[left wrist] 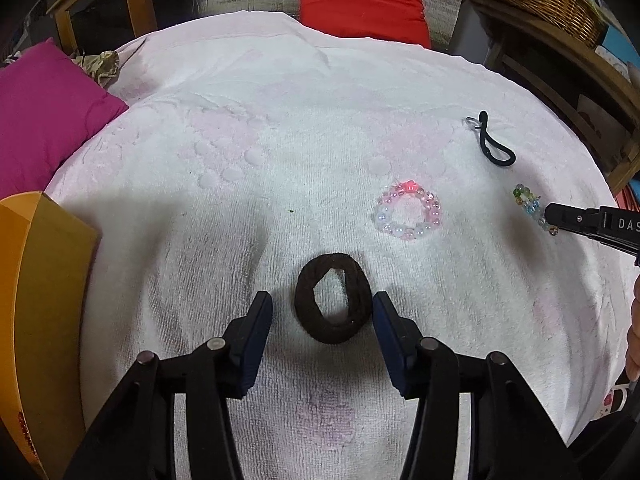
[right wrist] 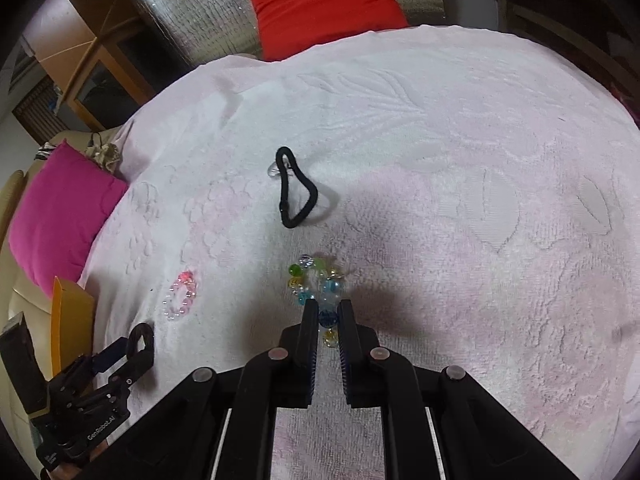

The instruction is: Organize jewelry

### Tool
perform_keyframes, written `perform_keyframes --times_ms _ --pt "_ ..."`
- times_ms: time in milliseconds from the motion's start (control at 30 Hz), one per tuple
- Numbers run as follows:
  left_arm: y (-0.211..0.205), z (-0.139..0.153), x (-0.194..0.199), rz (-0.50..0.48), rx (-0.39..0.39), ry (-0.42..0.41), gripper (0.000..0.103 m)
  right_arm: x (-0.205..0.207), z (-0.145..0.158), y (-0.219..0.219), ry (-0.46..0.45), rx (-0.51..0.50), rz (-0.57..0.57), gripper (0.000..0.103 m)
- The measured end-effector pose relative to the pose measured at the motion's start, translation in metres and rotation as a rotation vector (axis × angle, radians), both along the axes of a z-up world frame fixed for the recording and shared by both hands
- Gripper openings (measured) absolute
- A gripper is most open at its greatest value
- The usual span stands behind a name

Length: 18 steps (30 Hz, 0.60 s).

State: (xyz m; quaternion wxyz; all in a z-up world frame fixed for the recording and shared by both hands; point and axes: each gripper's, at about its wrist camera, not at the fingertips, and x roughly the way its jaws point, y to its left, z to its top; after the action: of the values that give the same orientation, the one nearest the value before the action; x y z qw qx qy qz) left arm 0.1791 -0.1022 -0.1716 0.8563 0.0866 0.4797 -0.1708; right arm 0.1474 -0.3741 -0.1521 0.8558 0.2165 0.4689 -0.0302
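Jewelry and hair ties lie scattered on a pale pink-and-white towel (left wrist: 280, 128) with a raised pattern, seen first from the left wrist camera. Near the bottom centre, the left gripper (left wrist: 323, 310) points down at the towel with its jaws apart on either side of a thick dark brown hair tie (left wrist: 332, 300). The right pad sits just against the tie's edge; the left pad stands clear of it, so the tie lies between the jaws without being squeezed. Beyond it, to the right, rests a pink and clear bead bracelet (left wrist: 408, 212). Farther off, toward the right edge, lies a thin black hair elastic (left wrist: 494, 144) with a small clear ring at its far end. At the right edge, the tip of the right gripper (left wrist: 554, 218) pinches a multicoloured bead bracelet (left wrist: 530, 202). An orange cardboard box (left wrist: 44, 280) stands at the left. A magenta cushion (left wrist: 44, 116) and a red cushion (left wrist: 360, 0) sit beyond the towel.

From the right wrist camera, the right gripper's jaws are nearly together, clamped on the multicoloured bead bracelet, whose green, blue and yellow beads spread on the towel ahead of the fingertips. The thin black hair elastic lies farther ahead. The pink bracelet is off to the left, and the left gripper appears at lower left around the brown tie.
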Motion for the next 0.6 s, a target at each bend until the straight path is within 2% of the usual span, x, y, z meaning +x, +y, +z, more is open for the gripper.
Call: perform_keyframes --times_ms 167,233,300,400,600 --pt "-0.0019 -0.0004 -0.0007 -0.001 0.012 -0.004 0.053 0.0009 0.0001 -0.0045 0.005 0.005 -0.018 0.012" --pt "-0.0025 -0.0005 -0.0008 -0.001 0.015 -0.005 0.053 0.0010 0.0000 -0.0058 0.007 0.008 -0.028 0.016" --pt "-0.0022 -0.0003 -0.0006 0.000 0.014 -0.004 0.053 0.0006 0.0006 -0.0073 0.001 0.021 -0.033 0.032" --pt "-0.0029 0.0000 -0.0003 0.000 0.015 -0.003 0.053 -0.0018 0.0030 -0.0068 -0.012 0.013 -0.041 0.045" --pt "-0.0038 0.0000 -0.0004 0.002 0.014 -0.001 0.053 0.0021 -0.0044 -0.0014 0.019 -0.020 -0.031 0.045"
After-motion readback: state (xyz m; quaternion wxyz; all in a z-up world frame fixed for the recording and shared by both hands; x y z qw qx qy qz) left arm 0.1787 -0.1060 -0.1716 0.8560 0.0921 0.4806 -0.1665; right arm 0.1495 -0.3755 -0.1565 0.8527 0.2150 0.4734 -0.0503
